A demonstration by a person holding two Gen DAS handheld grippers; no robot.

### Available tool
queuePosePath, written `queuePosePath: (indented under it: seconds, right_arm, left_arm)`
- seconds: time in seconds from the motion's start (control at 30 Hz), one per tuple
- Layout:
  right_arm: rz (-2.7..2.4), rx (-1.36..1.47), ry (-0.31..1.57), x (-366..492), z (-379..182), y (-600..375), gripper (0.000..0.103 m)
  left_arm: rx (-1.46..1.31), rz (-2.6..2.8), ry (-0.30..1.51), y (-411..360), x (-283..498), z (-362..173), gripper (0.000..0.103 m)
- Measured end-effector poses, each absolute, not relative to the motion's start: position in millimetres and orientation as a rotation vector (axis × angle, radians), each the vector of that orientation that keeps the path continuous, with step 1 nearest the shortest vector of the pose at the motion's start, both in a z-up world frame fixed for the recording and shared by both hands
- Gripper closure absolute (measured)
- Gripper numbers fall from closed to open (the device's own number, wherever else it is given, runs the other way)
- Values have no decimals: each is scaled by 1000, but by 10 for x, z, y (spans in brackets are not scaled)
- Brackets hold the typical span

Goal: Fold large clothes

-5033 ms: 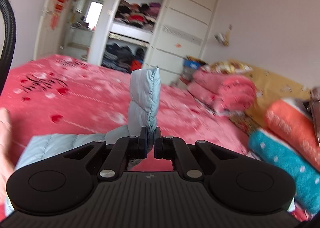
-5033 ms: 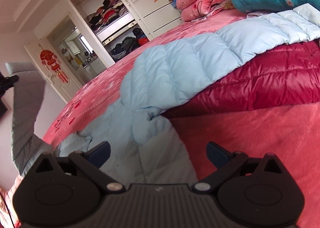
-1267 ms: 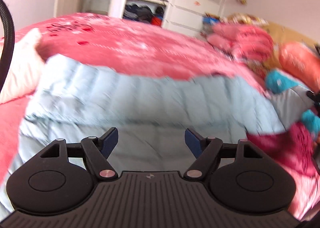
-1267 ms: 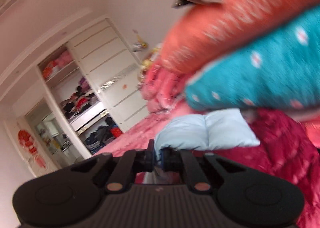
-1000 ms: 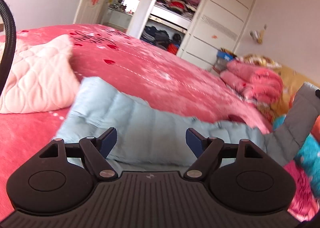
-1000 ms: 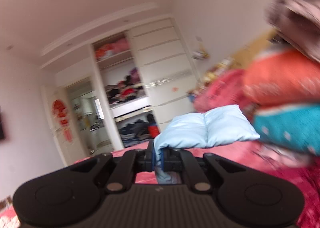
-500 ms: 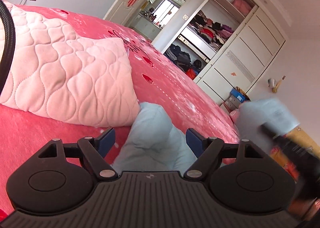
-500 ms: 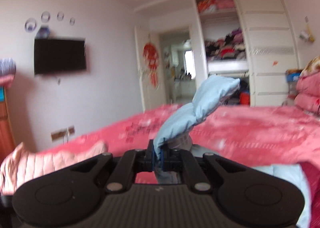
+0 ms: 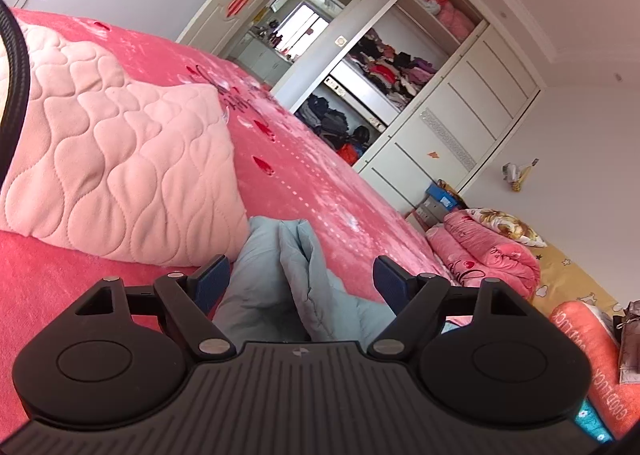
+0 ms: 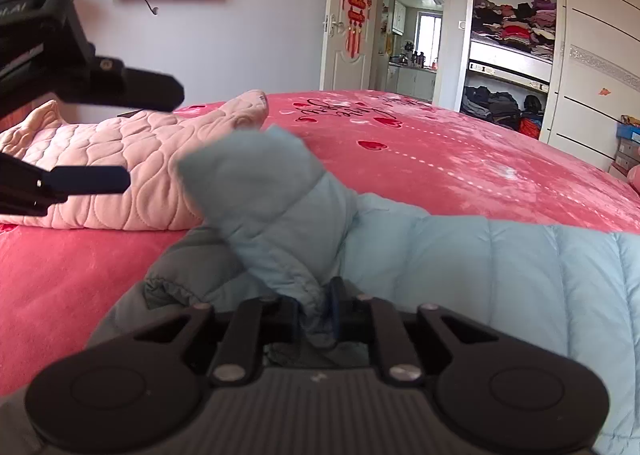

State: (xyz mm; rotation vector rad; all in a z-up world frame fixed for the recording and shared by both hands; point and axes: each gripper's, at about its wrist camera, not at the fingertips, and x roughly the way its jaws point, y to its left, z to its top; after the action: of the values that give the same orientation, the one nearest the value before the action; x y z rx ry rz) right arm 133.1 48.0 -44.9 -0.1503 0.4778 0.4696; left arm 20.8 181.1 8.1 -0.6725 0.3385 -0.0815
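Observation:
A light blue puffer jacket lies on the red bed. Its sleeve stands bent over in front of my right gripper, whose jaws are opening with the cuff still filling the narrow gap between the pads. In the left wrist view a bunched fold of the jacket lies between and below the spread fingers of my left gripper, which is open and holds nothing. The left gripper also shows at the left of the right wrist view, above the pink quilt.
A pink quilted cover lies on the bed just left of the jacket. Folded blankets are piled at the bed's right side. An open wardrobe and a doorway stand behind the bed.
My right gripper swung left and down, carrying the sleeve across onto the jacket, and its jaws have parted slightly. The left gripper stayed open and rolled a little beside the pink quilt.

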Motion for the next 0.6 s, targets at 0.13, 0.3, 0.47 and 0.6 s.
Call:
queuePosePath:
  seconds: [0.13, 0.3, 0.47, 0.6]
  right_arm:
    - [487, -135, 476, 1211, -356, 410, 52]
    - [457, -97, 437, 923, -136, 76, 31]
    - [321, -17, 393, 856, 42, -599, 30]
    - [200, -10, 406, 1075, 4, -1082, 55]
  left_arm:
    - [-662, -102, 316, 1828, 157, 51, 7]
    - [-583, -161, 296, 1634, 175, 130, 7]
    - [-496, -201, 325, 1350, 285, 129, 7]
    - [-397, -201, 361, 1120, 469, 131, 9]
